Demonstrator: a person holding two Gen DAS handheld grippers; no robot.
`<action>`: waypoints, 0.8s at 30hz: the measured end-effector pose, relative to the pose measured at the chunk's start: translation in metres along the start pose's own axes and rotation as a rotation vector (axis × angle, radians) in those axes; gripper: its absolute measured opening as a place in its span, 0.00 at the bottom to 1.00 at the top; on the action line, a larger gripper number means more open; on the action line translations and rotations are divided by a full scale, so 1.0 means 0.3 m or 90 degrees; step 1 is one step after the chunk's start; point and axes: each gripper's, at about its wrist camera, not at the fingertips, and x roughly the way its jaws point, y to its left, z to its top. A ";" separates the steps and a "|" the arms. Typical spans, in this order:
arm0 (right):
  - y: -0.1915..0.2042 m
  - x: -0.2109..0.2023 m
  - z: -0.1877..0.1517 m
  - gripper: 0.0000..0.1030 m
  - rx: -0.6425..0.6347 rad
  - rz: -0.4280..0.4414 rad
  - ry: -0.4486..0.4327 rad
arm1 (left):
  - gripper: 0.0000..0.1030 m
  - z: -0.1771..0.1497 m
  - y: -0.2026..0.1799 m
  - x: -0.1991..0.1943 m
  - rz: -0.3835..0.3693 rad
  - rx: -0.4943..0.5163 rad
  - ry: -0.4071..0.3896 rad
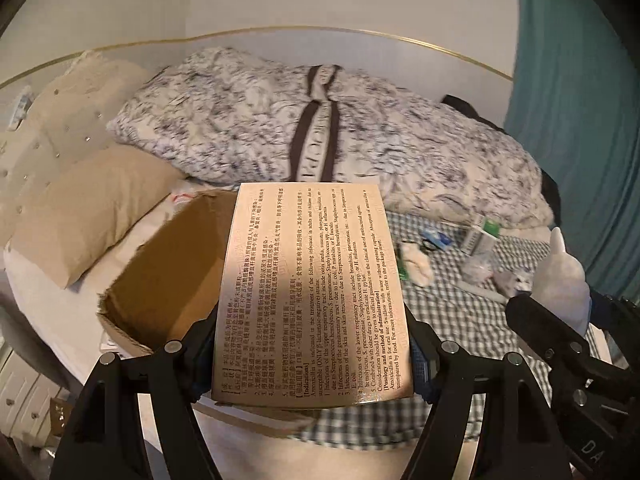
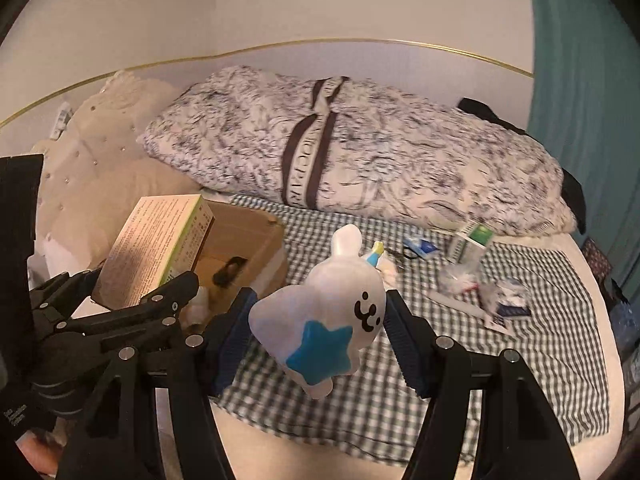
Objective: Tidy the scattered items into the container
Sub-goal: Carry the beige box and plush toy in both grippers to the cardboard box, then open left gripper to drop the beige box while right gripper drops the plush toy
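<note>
Left gripper (image 1: 312,364) fingers clamped the box (image 1: 312,292) over the carton (image 1: 168,276); right gripper (image 2: 320,336) fingers gripped the toy (image 2: 320,320). Advised lowering before release.

A rumpled floral quilt (image 1: 320,120) lies heaped across the far side of the bed, a dark lettered band (image 1: 316,136) running down its middle. Below it a green-and-white checked sheet (image 2: 540,320) covers the mattress. Two beige pillows (image 1: 80,216) rest on the left against a tufted, button-studded headboard (image 2: 100,128). A thin gold rail (image 1: 280,32) curves behind the bed along the pale wall (image 2: 320,0). Teal curtains (image 1: 580,120) hang on the right, and something black (image 2: 576,192) pokes out past the quilt's far end. White drawers (image 1: 24,396) stand low on the left.
</note>
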 end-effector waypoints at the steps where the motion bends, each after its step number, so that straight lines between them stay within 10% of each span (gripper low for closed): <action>1: 0.023 0.015 0.008 0.62 -0.005 0.004 0.002 | 0.74 0.004 0.023 0.011 0.005 -0.004 0.002; 24: 0.304 0.352 0.088 0.62 -0.078 0.068 0.064 | 0.74 0.018 0.336 0.312 0.073 -0.053 0.081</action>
